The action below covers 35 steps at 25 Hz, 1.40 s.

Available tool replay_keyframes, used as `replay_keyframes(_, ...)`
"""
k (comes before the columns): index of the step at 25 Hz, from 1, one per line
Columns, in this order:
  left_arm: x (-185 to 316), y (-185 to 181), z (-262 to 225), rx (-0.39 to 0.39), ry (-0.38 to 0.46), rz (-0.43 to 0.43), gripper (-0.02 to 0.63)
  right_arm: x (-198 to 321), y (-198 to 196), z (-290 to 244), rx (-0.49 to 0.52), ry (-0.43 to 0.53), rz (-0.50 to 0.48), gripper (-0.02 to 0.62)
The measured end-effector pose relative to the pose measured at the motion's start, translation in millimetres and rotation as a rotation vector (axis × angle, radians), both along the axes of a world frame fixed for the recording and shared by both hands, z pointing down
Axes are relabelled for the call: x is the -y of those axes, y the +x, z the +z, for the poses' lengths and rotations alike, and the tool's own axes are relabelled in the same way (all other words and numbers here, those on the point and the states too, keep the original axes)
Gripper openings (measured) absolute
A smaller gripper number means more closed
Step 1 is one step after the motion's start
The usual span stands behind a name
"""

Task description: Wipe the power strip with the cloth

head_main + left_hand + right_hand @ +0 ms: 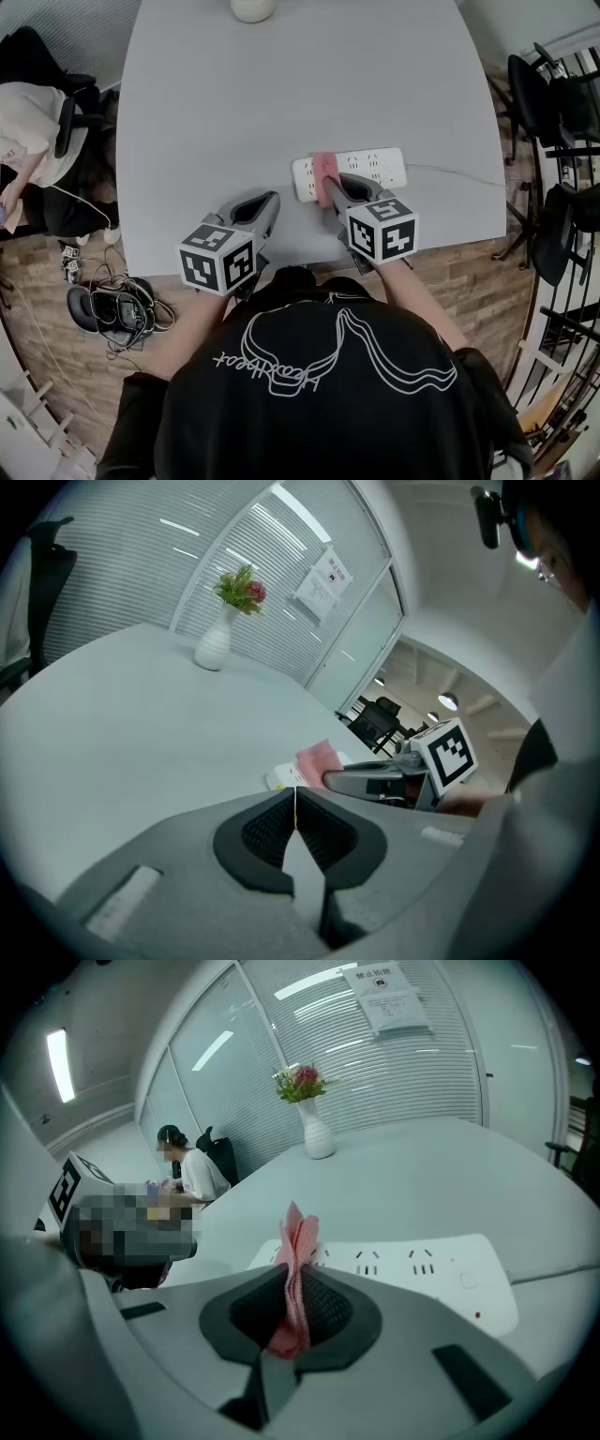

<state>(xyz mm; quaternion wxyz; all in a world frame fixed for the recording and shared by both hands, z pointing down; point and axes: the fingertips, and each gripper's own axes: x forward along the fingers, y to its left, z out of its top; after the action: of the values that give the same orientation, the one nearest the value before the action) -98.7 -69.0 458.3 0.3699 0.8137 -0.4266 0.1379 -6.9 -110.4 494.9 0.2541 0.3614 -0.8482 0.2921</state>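
Observation:
A white power strip [366,169] lies on the grey table near its front edge, its cord running off to the right. A pink cloth [324,174] is pinched in my right gripper [330,187], which is shut on it and rests it on the strip's left part. In the right gripper view the cloth [298,1269] stands up between the jaws in front of the power strip [422,1265]. My left gripper [270,204] is shut and empty, left of the strip near the table edge. Its view shows the cloth [319,759] and right gripper beyond.
A white vase [252,8] with flowers [300,1082] stands at the table's far side. Black chairs [553,103] are to the right. A seated person [28,131] is at the left, with cables and headphones [117,309] on the wooden floor.

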Motion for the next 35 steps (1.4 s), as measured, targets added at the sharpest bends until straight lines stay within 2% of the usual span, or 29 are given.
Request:
replay_keyframes(25, -1.7, 8.4, -4.1, -0.007, 0.016, 0.026, 0.015, 16.0, 76.9, 0.5, -0.076, 0.034, 0.15, 0.041)
replay_keyframes(35, 1.2, 12.1, 0.8, -0.009, -0.001, 0.042, 0.015, 24.2, 106.2, 0.2, -0.112, 0.036, 0.196, 0.041)
